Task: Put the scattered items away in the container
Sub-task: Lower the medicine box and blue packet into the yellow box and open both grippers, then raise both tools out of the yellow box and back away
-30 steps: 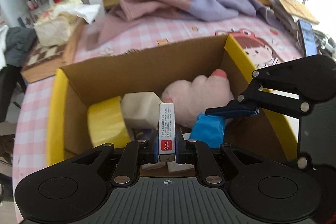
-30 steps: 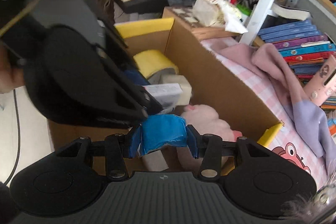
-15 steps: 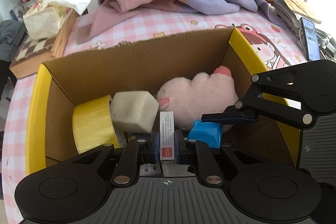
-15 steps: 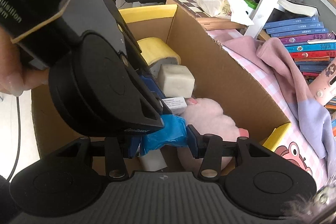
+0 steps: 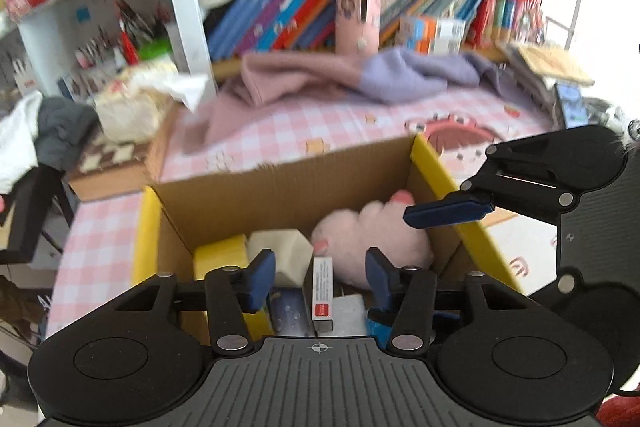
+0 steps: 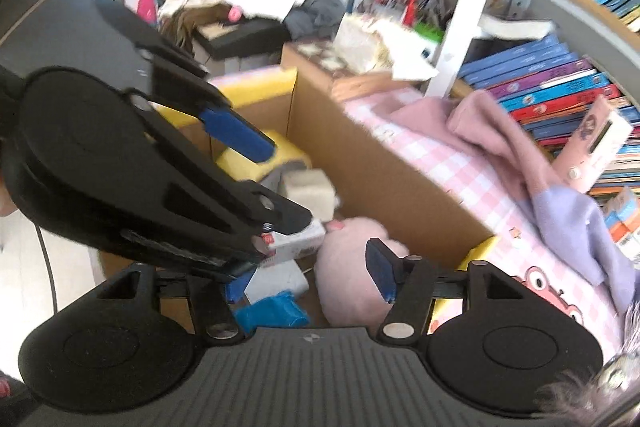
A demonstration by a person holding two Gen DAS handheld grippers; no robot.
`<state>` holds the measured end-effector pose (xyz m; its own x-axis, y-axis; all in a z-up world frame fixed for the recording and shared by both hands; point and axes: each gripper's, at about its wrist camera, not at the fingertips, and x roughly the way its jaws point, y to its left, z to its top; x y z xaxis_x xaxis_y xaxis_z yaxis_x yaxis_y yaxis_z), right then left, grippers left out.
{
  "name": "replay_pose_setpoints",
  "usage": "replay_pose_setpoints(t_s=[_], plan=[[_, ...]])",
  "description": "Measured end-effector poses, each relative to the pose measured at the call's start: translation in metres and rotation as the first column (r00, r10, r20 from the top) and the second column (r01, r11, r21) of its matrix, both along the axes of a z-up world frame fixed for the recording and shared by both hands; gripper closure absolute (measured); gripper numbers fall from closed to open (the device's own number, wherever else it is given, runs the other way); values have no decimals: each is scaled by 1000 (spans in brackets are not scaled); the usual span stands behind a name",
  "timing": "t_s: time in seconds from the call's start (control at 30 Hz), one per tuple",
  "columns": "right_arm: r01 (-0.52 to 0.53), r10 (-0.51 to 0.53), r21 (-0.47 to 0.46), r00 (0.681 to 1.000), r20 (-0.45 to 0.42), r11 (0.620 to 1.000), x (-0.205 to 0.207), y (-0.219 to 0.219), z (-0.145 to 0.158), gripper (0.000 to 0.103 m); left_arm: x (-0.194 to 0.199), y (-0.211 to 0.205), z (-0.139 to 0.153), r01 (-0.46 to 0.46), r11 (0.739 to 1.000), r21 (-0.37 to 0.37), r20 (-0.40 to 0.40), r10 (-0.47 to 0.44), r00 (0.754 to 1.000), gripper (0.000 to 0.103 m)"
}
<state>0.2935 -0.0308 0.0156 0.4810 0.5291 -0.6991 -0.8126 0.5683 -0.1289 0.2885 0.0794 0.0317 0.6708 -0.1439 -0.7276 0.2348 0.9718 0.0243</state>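
- The cardboard box [image 5: 280, 187] fills mid-frame on the pink checked cloth [image 5: 280, 123].
- A pink plush toy [image 5: 376, 239] lies inside at right, beside a yellow tape roll [image 5: 218, 255].
- The left gripper [image 5: 320, 273] has just been opening; the small white box [image 5: 323, 287] stands free between its spread jaws.
- The right gripper [image 6: 308, 277] has just been opening too; the blue bundle [image 6: 272, 313] lies loose below it in the box.

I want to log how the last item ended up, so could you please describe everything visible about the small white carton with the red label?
The small white carton is a slim, rectangular cardboard pack with fine print and a red label near one end. It lies inside the cardboard box, propped among other contents beside the pink plush toy. The left gripper straddles it, jaws just opened, pads clear of its sides.
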Motion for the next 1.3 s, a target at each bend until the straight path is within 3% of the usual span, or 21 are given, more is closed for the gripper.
replay_pose_setpoints(t_s=[0.4, 0.8, 1.3], plan=[[161, -179, 156, 978, 106, 974, -51, -43, 47, 39, -73, 4, 43, -83, 996, -39, 174, 89, 981, 36], [292, -335, 247, 929, 155, 924, -131, -85, 60, 32, -169, 0, 57, -176, 983, -53, 292, 183, 939, 26], [400, -443, 261, 887, 132, 879, -214, -116, 34, 28, -244, -10, 28, -259, 963, -68, 286, 268, 920, 25]])
